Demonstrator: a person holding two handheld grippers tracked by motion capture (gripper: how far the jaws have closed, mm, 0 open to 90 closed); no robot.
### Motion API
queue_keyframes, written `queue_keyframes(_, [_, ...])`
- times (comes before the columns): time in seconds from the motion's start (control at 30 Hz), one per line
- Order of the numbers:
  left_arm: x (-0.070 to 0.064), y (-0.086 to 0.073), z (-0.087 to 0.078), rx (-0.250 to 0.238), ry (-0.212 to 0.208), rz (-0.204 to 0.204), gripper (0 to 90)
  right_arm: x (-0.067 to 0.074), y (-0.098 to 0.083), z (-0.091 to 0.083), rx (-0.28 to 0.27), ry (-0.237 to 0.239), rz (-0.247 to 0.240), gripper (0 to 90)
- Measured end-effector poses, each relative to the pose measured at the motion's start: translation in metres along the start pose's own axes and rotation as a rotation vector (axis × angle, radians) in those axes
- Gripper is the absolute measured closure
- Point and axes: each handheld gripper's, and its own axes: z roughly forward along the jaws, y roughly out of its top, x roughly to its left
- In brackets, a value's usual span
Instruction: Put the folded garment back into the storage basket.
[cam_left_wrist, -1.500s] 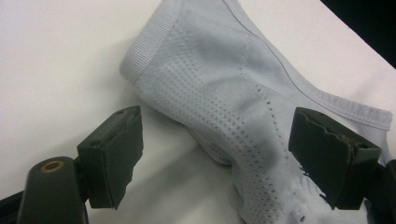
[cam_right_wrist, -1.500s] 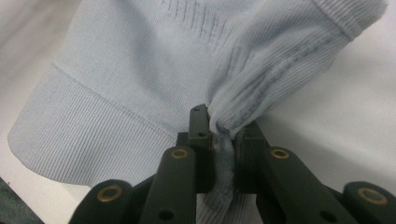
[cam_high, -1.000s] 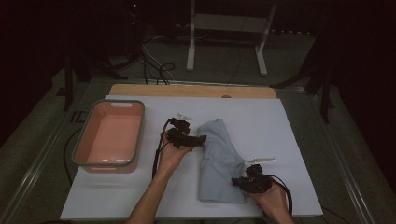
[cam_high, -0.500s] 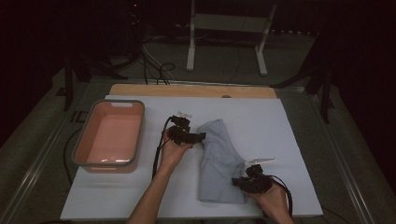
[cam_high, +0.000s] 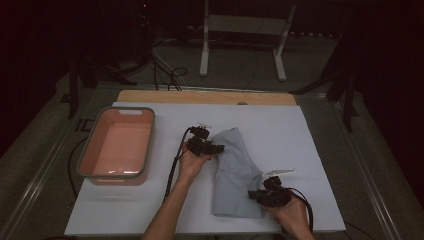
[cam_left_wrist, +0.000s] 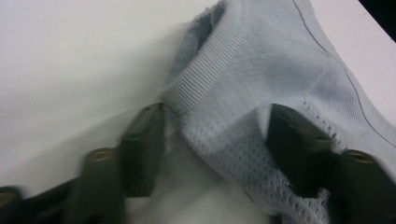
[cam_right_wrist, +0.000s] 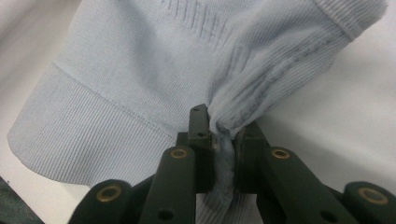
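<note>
A light blue knit garment (cam_high: 235, 172) lies folded on the white table cover (cam_high: 310, 135). My left gripper (cam_high: 217, 148) is at the garment's upper left edge. In the left gripper view its jaws straddle the ribbed edge and mesh lining of the garment (cam_left_wrist: 261, 70). The left gripper (cam_left_wrist: 217, 121) has just been closing, with fabric between the jaws but not pinched. My right gripper (cam_high: 256, 194) is at the lower right corner. In its own view the right gripper (cam_right_wrist: 224, 128) is shut on a bunched fold of the garment (cam_right_wrist: 140, 60).
A salmon-pink basin (cam_high: 86, 150) with a grey rim stands on the left of the table. A wooden board edge (cam_high: 205, 96) runs along the back. Beyond it are a white stand (cam_high: 240, 25) and cables on the dark floor.
My left hand has slid a little right and down onto the garment's edge, and its jaws have narrowed around the fabric. The right gripper has kept still with its hold.
</note>
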Motion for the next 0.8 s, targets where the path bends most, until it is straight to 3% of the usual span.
queue_keyframes(0.17, [-0.003, 0.007, 0.002, 0.004, -0.004, 0.034, 83.3, 0.0, 0.0, 0.0, 0.0, 0.0, -0.001, 80.8])
queue_keyframes(0.37, [-0.007, 0.017, 0.001, -0.048, 0.042, 0.039, 87.3, 0.0, 0.0, 0.0, -0.001, 0.0, -0.003, 80.8])
queue_keyframes(0.47, [-0.007, 0.019, 0.003, -0.049, 0.034, 0.028, 86.8, 0.0, 0.0, 0.0, -0.001, 0.0, -0.003, 80.8])
queue_keyframes(0.5, [-0.007, 0.018, 0.003, -0.048, 0.03, 0.024, 84.7, 0.0, 0.0, 0.0, -0.001, 0.0, -0.003, 80.8])
queue_keyframes(0.67, [-0.004, 0.017, 0.001, -0.049, 0.023, -0.013, 52.1, 0.0, 0.0, 0.0, 0.0, 0.001, -0.004, 80.8])
queue_keyframes(0.8, [-0.006, 0.015, -0.005, -0.062, 0.004, -0.03, 33.1, 0.0, 0.0, 0.0, 0.0, 0.002, -0.003, 80.7])
